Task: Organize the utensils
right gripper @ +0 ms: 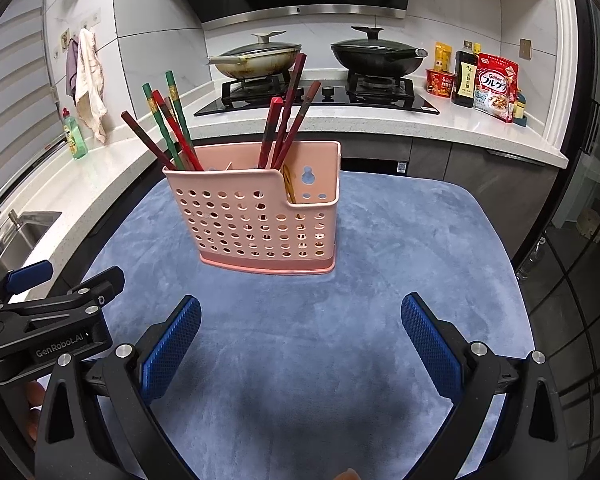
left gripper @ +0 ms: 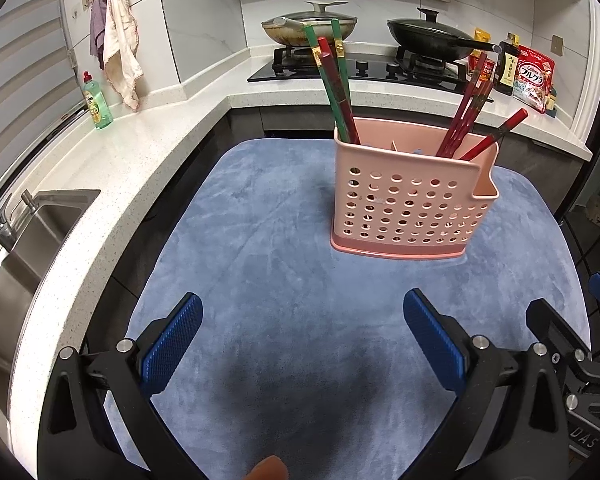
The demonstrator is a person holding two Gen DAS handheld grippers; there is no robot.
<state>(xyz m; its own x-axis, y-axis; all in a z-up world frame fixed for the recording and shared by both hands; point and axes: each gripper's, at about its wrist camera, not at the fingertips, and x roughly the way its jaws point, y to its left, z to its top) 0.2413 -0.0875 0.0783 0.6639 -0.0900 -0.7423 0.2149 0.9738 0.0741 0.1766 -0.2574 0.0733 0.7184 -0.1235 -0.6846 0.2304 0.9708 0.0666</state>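
Note:
A pink perforated utensil holder (left gripper: 412,204) stands upright on the blue mat (left gripper: 260,248); it also shows in the right wrist view (right gripper: 264,220). Green and red chopsticks (left gripper: 334,80) lean in its left compartment, dark red chopsticks (left gripper: 470,112) in its right one. In the right wrist view they show as the left bunch (right gripper: 168,128) and the right bunch (right gripper: 288,116). My left gripper (left gripper: 303,326) is open and empty above the mat, short of the holder. My right gripper (right gripper: 301,330) is open and empty too, beside the left one (right gripper: 40,308).
A white L-shaped counter (left gripper: 140,152) wraps the mat's left and far sides, with a sink (left gripper: 24,248), a green soap bottle (left gripper: 96,102), a hob with two lidded pans (right gripper: 316,60) and food packets (right gripper: 494,88). Dark cabinets and a glass door stand at right.

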